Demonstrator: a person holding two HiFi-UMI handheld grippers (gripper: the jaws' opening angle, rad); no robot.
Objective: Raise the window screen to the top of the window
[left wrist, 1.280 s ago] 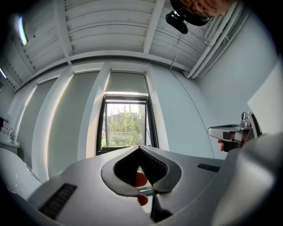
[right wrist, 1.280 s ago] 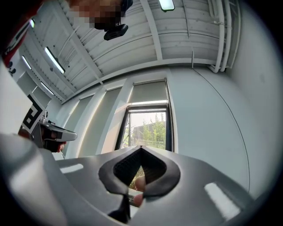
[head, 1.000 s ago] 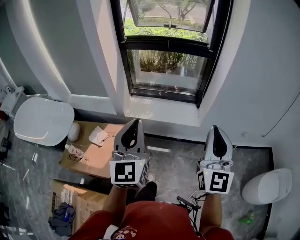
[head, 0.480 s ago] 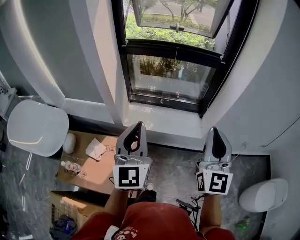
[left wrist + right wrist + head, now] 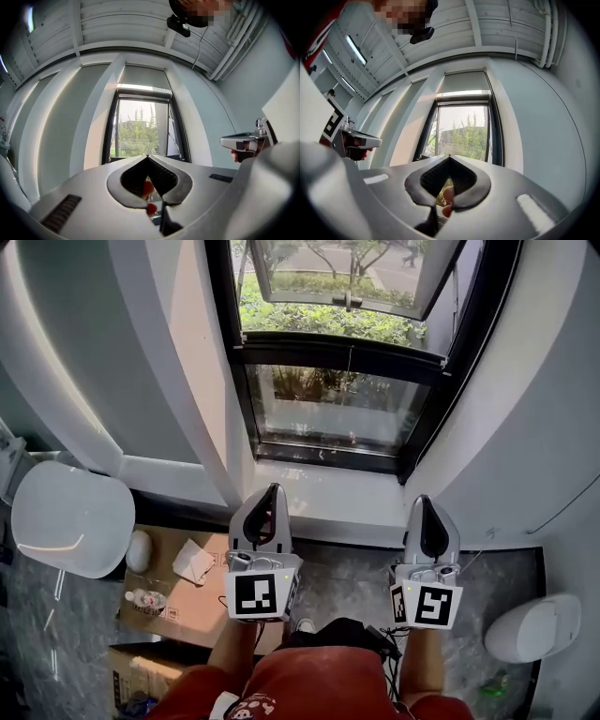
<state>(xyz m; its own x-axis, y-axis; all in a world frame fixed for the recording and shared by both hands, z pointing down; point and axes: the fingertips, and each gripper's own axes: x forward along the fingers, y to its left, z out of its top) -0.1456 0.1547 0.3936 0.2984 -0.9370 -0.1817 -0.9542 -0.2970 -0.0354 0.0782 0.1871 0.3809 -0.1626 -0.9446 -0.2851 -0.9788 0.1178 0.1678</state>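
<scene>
Both grippers have come nearer the window sill [image 5: 314,484]. My left gripper [image 5: 273,489] and right gripper [image 5: 427,501] are fully closed and empty, since the window screen [image 5: 143,77] hangs at the window's top edge, I judge beyond reach for now.

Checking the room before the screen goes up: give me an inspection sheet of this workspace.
Surface: grey stone floor, white sill below window.
Job's things: window, upper sash looks tilted open; grey shade covers only its top.
Clutter: cardboard box with water bottle, left.
Grippers: left gripper and right gripper both shut, empty, aimed at window.
Cables: black cable on floor near the person's legs.
Surroundings: white oval fixture left, white fixture right.
</scene>
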